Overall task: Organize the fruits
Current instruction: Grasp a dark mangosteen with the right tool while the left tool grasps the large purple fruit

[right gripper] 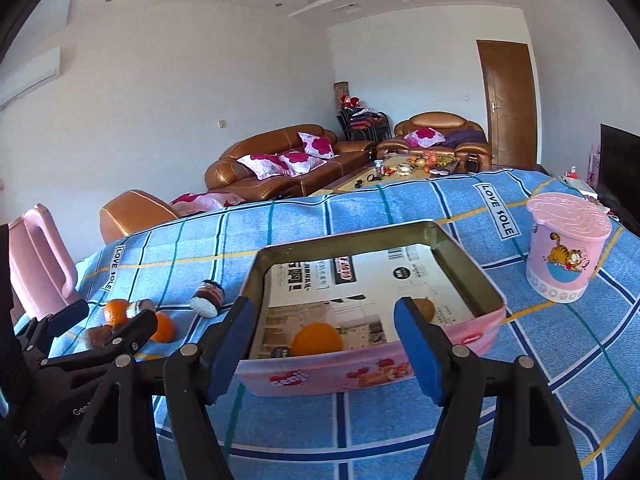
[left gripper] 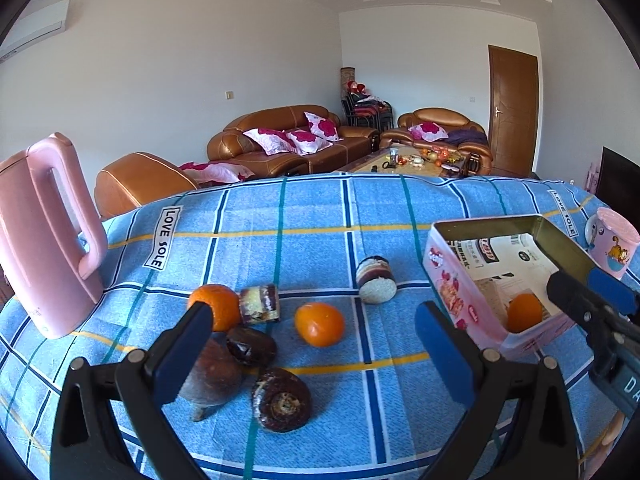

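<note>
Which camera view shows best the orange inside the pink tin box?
The right wrist view: the orange lies near the middle, seen from above inside the tin box. The left wrist view shows it smaller, at the side.

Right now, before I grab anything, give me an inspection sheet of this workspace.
Surface: blue plaid tablecloth, labelled LOVE SOLE.
Job's things: one orange and a brown fruit in the pink tin box; two oranges on the cloth.
Clutter: cake rolls, dark pastries, pink kettle, pink Garfield cup.
Grippers: left gripper open, empty; right gripper open, empty, over the box.
Cables: nothing seen.
Surroundings: brown sofas, door.
</note>
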### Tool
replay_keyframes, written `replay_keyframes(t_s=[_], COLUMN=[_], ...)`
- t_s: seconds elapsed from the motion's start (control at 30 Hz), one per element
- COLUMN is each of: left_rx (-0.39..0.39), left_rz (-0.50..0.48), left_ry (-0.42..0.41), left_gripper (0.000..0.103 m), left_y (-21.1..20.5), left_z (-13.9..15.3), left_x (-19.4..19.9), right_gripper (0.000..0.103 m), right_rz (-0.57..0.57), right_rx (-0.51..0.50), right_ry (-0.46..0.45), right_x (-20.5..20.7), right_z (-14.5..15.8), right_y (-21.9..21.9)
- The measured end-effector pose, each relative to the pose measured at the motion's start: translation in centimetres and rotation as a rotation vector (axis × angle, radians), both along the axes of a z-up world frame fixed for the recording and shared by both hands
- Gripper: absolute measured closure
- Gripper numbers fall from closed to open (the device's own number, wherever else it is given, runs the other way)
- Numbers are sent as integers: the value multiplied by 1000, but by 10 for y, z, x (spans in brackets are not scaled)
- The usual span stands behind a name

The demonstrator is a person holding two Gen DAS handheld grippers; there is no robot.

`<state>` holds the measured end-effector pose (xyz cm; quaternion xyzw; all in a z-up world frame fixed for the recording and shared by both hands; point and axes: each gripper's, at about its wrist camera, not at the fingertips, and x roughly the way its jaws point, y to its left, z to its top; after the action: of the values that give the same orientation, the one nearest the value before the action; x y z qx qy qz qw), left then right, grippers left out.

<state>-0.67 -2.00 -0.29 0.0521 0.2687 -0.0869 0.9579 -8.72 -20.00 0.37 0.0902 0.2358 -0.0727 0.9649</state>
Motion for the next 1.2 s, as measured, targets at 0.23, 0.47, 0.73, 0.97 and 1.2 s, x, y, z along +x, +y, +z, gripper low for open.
replay_keyframes(t_s=[0.23, 0.47, 0.73, 0.97, 1.2], left_rx=[-4, -61, -101, -138, -131], left_rz=[54, 139, 226, 247, 170], left_ry=[10, 64, 89, 107, 122], left_gripper=[0, 0, 0, 0, 0], left_y=[36, 87, 135, 157, 149], left_z=[2, 1, 1, -1, 1], left_x=[11, 29, 41, 45, 42], right_gripper=[29, 29, 29, 29, 52], right_rz=[84, 164, 351, 468, 487], right_rx=[-23, -32, -8, -20, 2], right_ry=[25, 57, 191, 286, 372], right_x=[9, 18, 40, 60, 74], right_z=[-2, -6, -22, -38, -49], right_y=[37, 67, 118, 159, 164])
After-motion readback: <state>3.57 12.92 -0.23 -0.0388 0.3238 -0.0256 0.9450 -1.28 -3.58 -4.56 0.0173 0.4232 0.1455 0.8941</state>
